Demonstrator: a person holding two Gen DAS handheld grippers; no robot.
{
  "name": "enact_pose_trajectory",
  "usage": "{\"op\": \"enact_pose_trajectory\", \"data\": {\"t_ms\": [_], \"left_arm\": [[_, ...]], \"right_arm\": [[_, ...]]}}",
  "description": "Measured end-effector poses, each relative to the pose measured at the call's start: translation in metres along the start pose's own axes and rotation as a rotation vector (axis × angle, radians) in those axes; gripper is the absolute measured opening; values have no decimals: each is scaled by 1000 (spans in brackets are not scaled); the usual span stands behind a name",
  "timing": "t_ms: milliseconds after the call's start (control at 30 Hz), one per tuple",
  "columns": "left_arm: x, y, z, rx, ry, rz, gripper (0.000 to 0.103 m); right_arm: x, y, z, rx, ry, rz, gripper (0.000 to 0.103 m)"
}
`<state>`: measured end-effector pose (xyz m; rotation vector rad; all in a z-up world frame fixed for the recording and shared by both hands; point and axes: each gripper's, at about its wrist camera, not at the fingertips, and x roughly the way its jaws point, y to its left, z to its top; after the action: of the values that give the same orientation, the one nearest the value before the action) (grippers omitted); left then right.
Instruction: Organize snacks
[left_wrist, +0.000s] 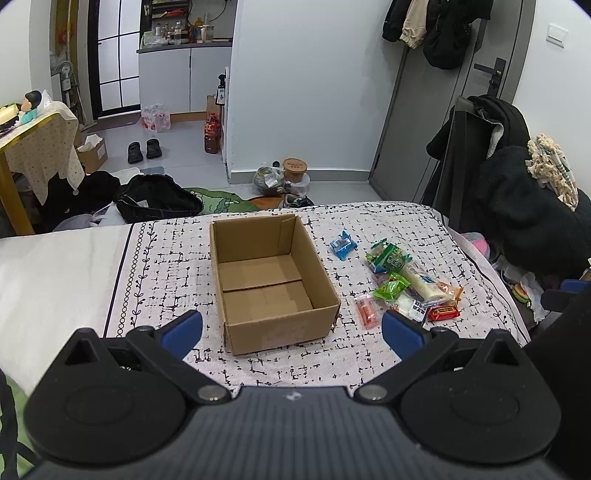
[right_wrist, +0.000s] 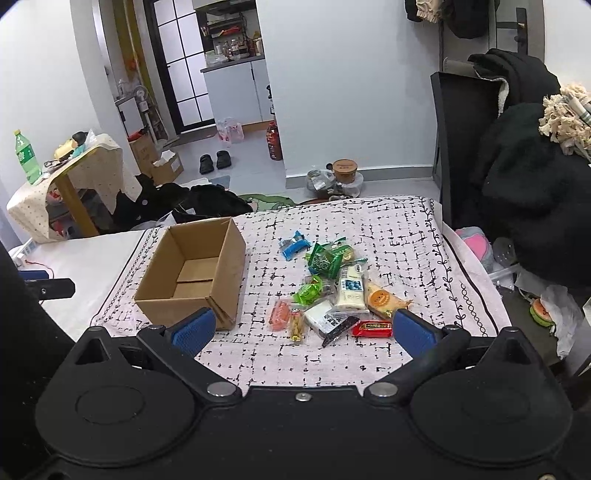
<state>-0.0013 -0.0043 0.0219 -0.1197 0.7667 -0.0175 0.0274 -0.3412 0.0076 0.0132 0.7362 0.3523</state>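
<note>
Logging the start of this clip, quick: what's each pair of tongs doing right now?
Left tongs: open, holding nothing, above the cardboard box.
Right tongs: open, holding nothing, above the snack packets.

Black shoes (left_wrist: 144, 150) on the floor, a green bottle (right_wrist: 26, 157) on a side table (right_wrist: 74, 177).

No print is legible — the snack packets (right_wrist: 334, 291) carry labels (too small and blurred) that stay unreadable.

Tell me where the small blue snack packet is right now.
The blue snack packet lies on the patterned cloth, apart from the pile at its far edge, between the cardboard box on the left and the dark green packet.
</note>
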Motion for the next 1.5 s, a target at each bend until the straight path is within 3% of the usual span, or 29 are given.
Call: {"op": "enact_pose_trajectory", "data": {"t_ms": [633, 1167, 1500], "left_arm": [[38, 1, -6, 18, 19, -12, 102], [91, -14, 2, 89, 54, -111, 100], [129, -35, 11, 177, 61, -170, 96]], "right_arm": [[24, -18, -8, 40, 25, -57, 103], [57, -37, -19, 93, 30, -100, 103], [83, -47, -22, 181, 58, -64, 103]]}}
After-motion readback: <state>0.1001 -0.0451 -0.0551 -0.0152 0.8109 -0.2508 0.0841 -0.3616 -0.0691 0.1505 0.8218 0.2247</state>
